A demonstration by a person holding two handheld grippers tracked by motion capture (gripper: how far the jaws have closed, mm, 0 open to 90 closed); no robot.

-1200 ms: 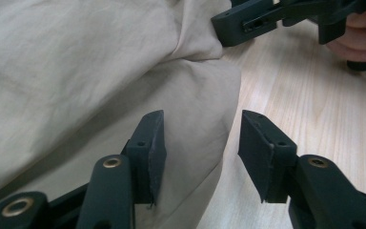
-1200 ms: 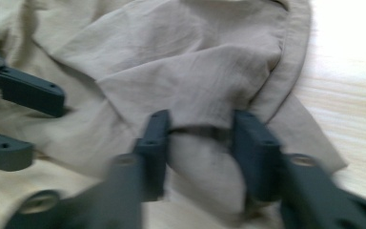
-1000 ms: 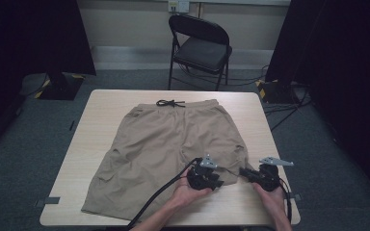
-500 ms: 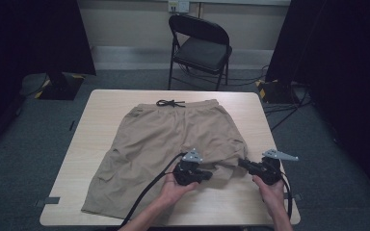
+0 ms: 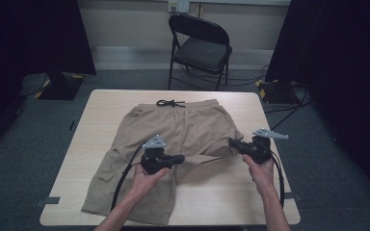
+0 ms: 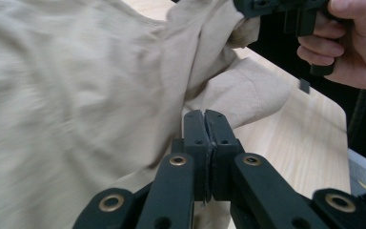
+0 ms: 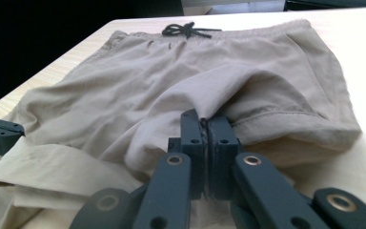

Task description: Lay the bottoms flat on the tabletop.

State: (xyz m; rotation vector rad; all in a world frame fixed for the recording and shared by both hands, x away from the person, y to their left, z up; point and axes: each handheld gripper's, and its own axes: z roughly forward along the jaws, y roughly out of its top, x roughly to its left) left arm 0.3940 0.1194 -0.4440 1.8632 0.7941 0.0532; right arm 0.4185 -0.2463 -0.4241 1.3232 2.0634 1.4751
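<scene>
Khaki shorts (image 5: 183,126) lie flat on the table, with the waistband and its black drawstring (image 5: 170,103) at the far side. My left gripper (image 5: 182,158) is shut on the hem of the shorts' right leg near the crotch. My right gripper (image 5: 231,143) is shut on the same leg's outer hem. That leg is lifted and doubled back between them. In the left gripper view the closed jaws (image 6: 205,118) pinch fabric (image 6: 76,95), and the other gripper (image 6: 248,7) holds a raised bunch of cloth. In the right gripper view cloth (image 7: 147,90) drapes over the shut tips (image 7: 204,120).
The wooden table (image 5: 101,120) has bare surface to the left, right and near right of the shorts. A black folding chair (image 5: 200,48) stands beyond the far edge. A stand base (image 5: 58,86) and cables (image 5: 289,103) lie on the grey floor.
Both grippers have moved away from the person and to the left, carrying the right leg's hem up off the table toward the waistband.
</scene>
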